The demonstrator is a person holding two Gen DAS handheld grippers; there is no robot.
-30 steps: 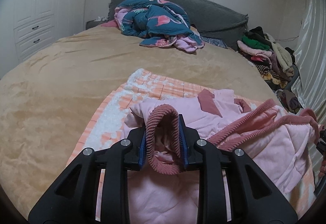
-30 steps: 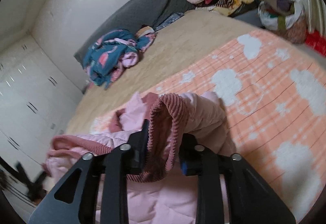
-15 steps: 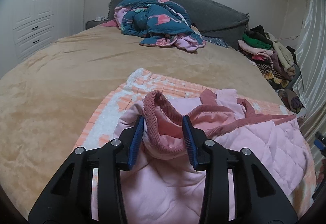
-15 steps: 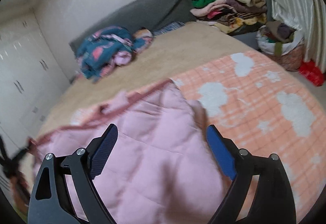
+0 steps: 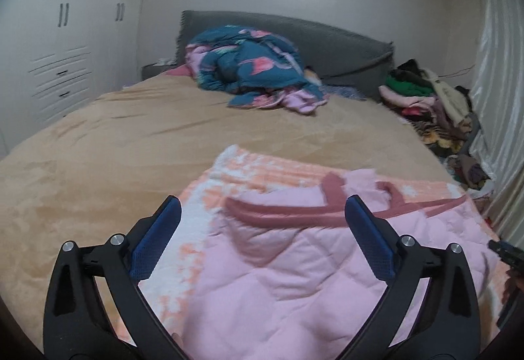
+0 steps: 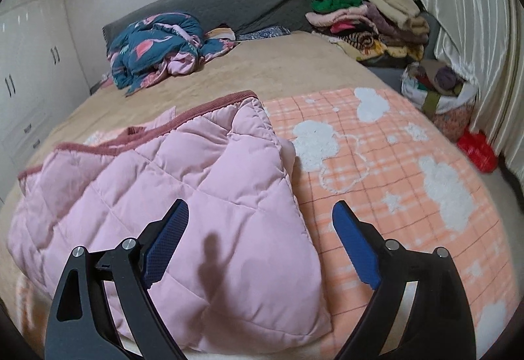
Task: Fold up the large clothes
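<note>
A pink quilted jacket (image 5: 278,278) lies folded on an orange checked blanket with white clouds (image 6: 393,163). Its dusty-pink ribbed hem (image 5: 294,216) runs across the far edge. My left gripper (image 5: 262,199) hovers over the jacket's left part. Its jaws are opening wide, with nothing pressed between the blue pads. My right gripper (image 6: 261,203) stands open above the jacket's (image 6: 180,196) right edge, one finger over the jacket and one over the blanket. It holds nothing.
The blanket lies on a tan bed (image 5: 114,163) with a grey headboard (image 5: 344,45). A teal flamingo quilt (image 5: 249,65) is bunched at the head. Stacked clothes (image 6: 370,19), a full bag (image 6: 439,88) and a curtain (image 6: 475,16) stand to the right, white wardrobes (image 5: 65,49) to the left.
Both grippers let go of the ribbed hem and opened wide. The jacket dropped flat onto the blanket. The right view rolled back to level.
</note>
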